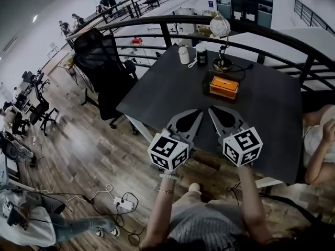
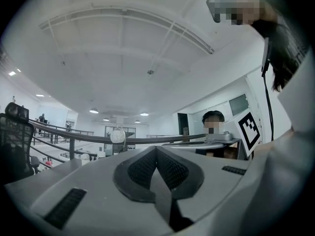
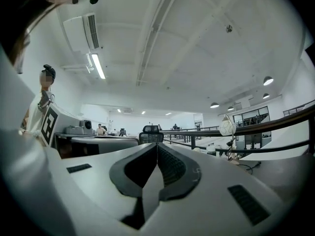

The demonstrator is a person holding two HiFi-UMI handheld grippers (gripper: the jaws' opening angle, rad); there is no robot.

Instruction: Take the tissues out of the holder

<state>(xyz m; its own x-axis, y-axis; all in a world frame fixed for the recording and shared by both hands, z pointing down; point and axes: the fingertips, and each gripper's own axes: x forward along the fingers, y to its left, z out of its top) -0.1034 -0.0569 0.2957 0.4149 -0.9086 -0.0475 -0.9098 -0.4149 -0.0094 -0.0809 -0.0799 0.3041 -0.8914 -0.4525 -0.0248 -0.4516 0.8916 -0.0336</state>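
Observation:
The orange tissue holder sits in a dark tray on the black table, right of middle. Both grippers hover over the table's near edge, well short of the holder. The left gripper points up and to the right, and its jaws are pressed together with nothing between them. The right gripper points up and to the left, jaws likewise together and empty. Both gripper views tilt up at the ceiling, so the holder is hidden in them.
At the table's far end stand a white cup, a dark jar and a globe lamp. A black office chair is at the left. A curved railing runs behind. A seated person is at the right.

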